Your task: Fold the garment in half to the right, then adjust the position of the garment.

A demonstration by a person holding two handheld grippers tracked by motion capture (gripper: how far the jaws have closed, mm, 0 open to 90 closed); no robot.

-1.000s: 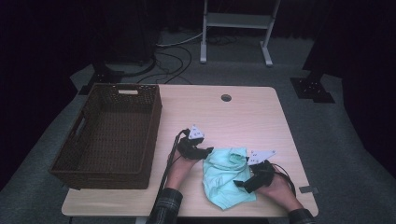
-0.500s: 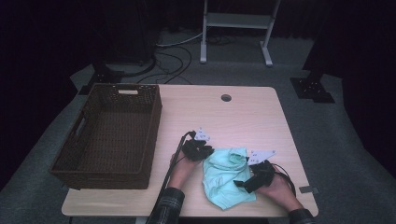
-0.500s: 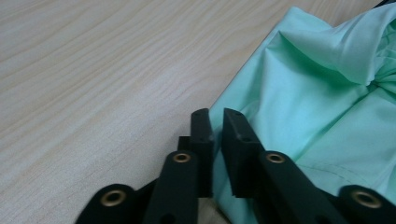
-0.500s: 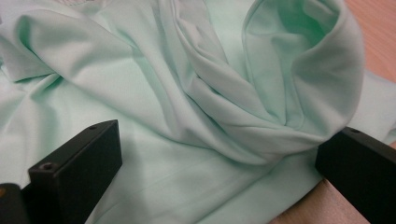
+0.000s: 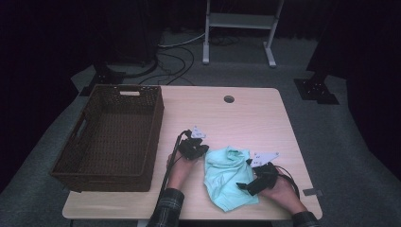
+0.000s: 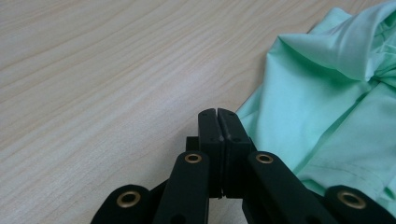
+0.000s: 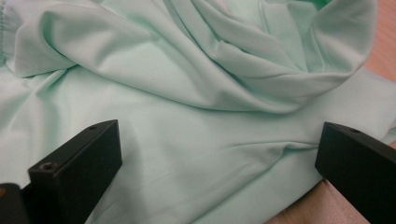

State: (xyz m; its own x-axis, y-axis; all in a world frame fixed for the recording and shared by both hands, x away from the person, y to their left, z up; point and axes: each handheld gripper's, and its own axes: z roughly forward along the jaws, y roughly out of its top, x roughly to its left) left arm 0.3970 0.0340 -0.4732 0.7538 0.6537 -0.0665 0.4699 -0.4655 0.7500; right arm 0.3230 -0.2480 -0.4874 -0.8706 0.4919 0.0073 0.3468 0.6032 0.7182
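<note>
A mint-green cloth (image 5: 227, 175) lies crumpled on the wooden table (image 5: 236, 118) near its front edge. My left gripper (image 5: 197, 144) rests just off the cloth's upper left corner. Its jaws have just been closing and now meet. In the left gripper view the gripper (image 6: 217, 114) has nothing visible between its pads, and the cloth (image 6: 327, 93) edge lies right beside the tips. My right gripper (image 5: 243, 182) reaches onto the cloth from the right. In the right gripper view it (image 7: 219, 128) stands wide open over the folds of the cloth (image 7: 187, 70).
A dark brown wicker basket (image 5: 156, 127) stands on the left part of the table, close to my left hand. A round cable hole (image 5: 229, 99) is at the table's back. Bare tabletop stretches behind the cloth.
My left hand has shifted only slightly by the cloth's corner. The right hand and the cloth lie as before.
</note>
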